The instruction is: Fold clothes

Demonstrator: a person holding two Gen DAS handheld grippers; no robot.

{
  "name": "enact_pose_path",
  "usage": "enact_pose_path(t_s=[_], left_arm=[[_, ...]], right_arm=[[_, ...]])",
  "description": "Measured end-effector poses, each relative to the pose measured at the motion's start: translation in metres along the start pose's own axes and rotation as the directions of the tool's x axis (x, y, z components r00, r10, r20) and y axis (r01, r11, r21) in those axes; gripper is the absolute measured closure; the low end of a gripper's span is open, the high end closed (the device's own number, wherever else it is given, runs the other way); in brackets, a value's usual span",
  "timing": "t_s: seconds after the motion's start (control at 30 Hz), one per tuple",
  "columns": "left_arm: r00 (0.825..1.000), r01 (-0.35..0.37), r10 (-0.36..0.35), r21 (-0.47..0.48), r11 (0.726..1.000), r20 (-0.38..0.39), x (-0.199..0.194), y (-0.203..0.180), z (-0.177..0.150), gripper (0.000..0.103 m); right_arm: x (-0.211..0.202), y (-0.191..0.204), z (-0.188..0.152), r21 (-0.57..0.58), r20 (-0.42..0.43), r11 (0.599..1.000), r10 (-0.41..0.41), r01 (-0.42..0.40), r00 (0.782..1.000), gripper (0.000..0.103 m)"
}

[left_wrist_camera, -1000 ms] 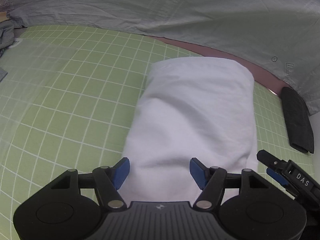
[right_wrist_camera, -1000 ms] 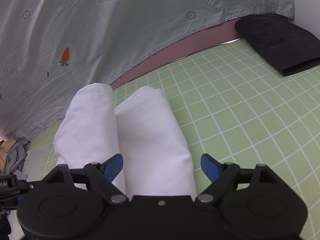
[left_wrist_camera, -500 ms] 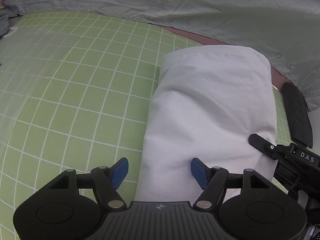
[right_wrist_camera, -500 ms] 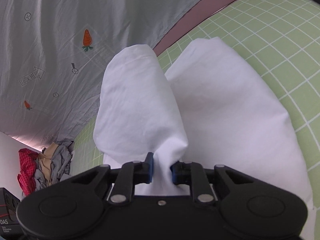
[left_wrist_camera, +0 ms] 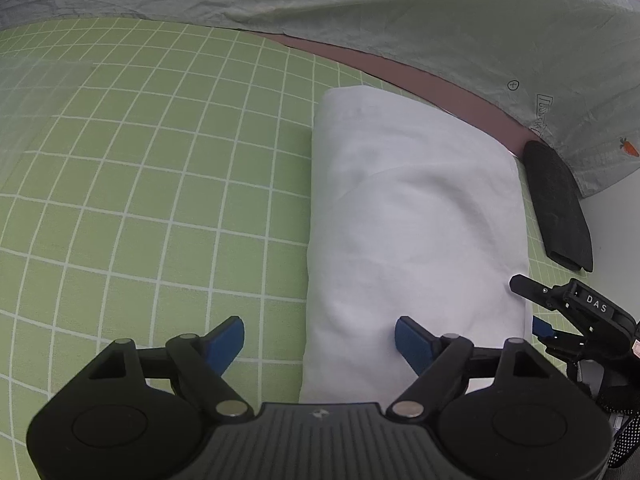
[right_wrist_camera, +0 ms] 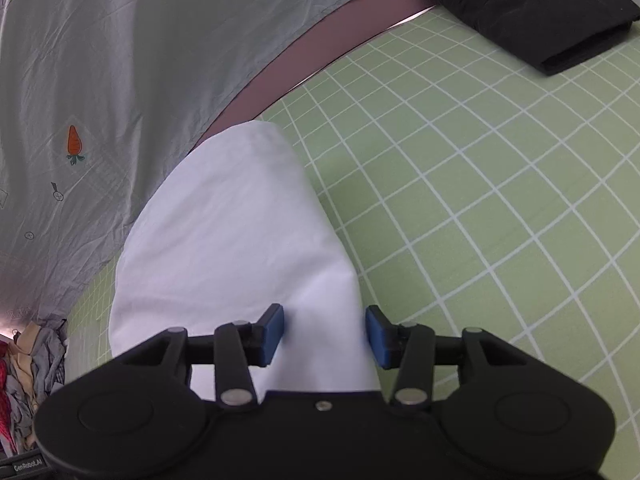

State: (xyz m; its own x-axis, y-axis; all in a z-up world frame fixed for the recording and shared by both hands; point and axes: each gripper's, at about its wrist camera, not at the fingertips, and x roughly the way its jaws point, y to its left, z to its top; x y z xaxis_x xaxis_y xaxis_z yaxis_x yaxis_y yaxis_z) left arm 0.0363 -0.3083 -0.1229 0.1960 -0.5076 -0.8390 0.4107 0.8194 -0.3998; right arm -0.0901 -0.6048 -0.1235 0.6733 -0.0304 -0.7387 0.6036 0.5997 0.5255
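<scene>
Jaws parted, both grippers hide the white garment's (left_wrist_camera: 412, 216) near edge.

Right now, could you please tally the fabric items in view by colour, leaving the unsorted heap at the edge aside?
White: 1, the folded white garment on the green grid mat.
Black: 1, the folded black garment at the mat's far corner.
Grey: 1, the grey carrot-print sheet hanging behind.
Total: 3.

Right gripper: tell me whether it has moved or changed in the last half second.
Yes. The right gripper has opened, releasing the white garment, which now lies lower against the green grid mat.
</scene>
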Motion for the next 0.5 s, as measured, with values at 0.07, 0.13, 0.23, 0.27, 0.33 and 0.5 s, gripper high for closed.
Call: enact_pose_path(t_s=[0.07, 0.13, 0.23, 0.27, 0.33, 0.5], left_arm=[[1.0, 0.021, -0.021, -0.003, 1.0, -0.003, 0.006, -0.002, 0.001, 0.016], [0.999, 0.035, -0.035, -0.005, 0.999, -0.013, 0.012, -0.001, 0.005, 0.013], [0.998, 0.059, -0.059, -0.012, 0.998, -0.021, 0.021, -0.001, 0.01, 0.01], [0.997, 0.07, -0.071, -0.016, 0.997, -0.022, 0.025, -0.001, 0.012, 0.009], [0.995, 0.095, -0.096, -0.023, 0.995, -0.031, 0.032, -0.001, 0.016, 0.008], [0.983, 0.173, -0.175, -0.037, 0.984, -0.059, 0.051, -0.003, 0.023, 0.006]], right_arm=[[0.002, -0.003, -0.005, 0.011, -0.005, 1.0, 0.008, -0.008, 1.0, 0.028], [0.005, -0.004, -0.011, 0.011, -0.011, 1.0, 0.01, -0.01, 1.0, 0.026], [0.01, -0.005, -0.02, 0.011, -0.021, 1.0, 0.013, -0.013, 1.0, 0.025], [0.011, -0.005, -0.022, 0.014, -0.024, 1.0, 0.015, -0.014, 1.0, 0.024], [0.014, -0.006, -0.024, 0.028, -0.03, 0.999, 0.02, -0.019, 0.999, 0.022], [0.025, -0.005, -0.026, 0.063, -0.038, 0.996, 0.059, -0.057, 0.997, 0.015]])
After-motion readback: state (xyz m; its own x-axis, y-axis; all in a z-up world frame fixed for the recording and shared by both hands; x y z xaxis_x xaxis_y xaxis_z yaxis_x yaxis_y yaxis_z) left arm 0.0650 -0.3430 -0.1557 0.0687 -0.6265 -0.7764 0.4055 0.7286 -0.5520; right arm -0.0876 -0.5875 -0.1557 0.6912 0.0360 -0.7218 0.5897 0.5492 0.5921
